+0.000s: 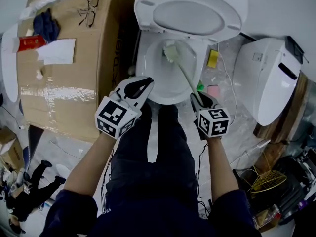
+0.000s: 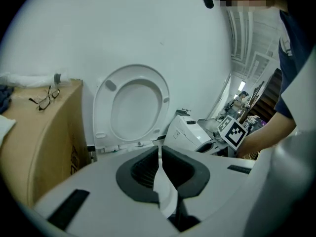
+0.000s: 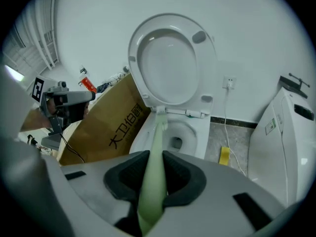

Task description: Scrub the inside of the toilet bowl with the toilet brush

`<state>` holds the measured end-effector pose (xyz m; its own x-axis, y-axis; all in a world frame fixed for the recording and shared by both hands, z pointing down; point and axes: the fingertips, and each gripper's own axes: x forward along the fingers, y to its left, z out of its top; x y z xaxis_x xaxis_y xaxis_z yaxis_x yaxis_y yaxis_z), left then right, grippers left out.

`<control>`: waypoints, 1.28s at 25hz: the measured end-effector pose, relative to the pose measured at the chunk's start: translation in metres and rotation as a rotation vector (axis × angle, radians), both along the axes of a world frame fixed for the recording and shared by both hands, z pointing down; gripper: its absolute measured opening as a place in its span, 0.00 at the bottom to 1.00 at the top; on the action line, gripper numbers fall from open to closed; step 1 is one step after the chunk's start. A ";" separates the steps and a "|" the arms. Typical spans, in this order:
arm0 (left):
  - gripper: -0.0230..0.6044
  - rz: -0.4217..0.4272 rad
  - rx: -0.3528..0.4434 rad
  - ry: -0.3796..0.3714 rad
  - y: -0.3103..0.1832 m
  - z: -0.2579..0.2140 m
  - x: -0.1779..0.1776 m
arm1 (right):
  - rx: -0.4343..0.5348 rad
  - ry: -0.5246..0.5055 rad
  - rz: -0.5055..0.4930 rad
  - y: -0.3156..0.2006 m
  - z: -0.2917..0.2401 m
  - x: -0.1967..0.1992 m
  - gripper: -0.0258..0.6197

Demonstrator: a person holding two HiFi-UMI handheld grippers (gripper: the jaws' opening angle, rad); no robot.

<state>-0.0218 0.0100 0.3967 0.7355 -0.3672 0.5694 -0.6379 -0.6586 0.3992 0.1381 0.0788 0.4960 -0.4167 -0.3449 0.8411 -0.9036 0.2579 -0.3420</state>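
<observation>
The white toilet (image 1: 143, 58) stands with its seat and lid (image 1: 192, 14) raised. A pale green toilet brush reaches into the bowl, its bristle head (image 1: 171, 52) near the back wall and its handle (image 1: 186, 78) slanting down to my right gripper (image 1: 200, 101), which is shut on the handle's end. In the right gripper view the handle (image 3: 154, 172) runs between the jaws towards the bowl (image 3: 180, 135). My left gripper (image 1: 147, 83) hovers over the bowl's front left rim with its jaws together. In the left gripper view that gripper (image 2: 159, 152) faces the raised lid (image 2: 133, 107).
A large cardboard box (image 1: 64, 58) stands left of the toilet, with glasses (image 1: 89, 9) and cloths on top. A second white toilet unit (image 1: 269, 78) lies to the right. A yellow sponge (image 1: 213, 58), a pink item (image 1: 213, 90) and a cable lie between them.
</observation>
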 end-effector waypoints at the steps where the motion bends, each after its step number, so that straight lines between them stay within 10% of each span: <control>1: 0.11 0.000 0.006 0.001 0.000 -0.006 -0.001 | 0.009 -0.002 -0.005 -0.001 -0.007 -0.002 0.17; 32: 0.11 -0.058 0.210 0.032 -0.014 -0.191 -0.041 | 0.257 -0.077 -0.131 -0.037 -0.209 -0.056 0.18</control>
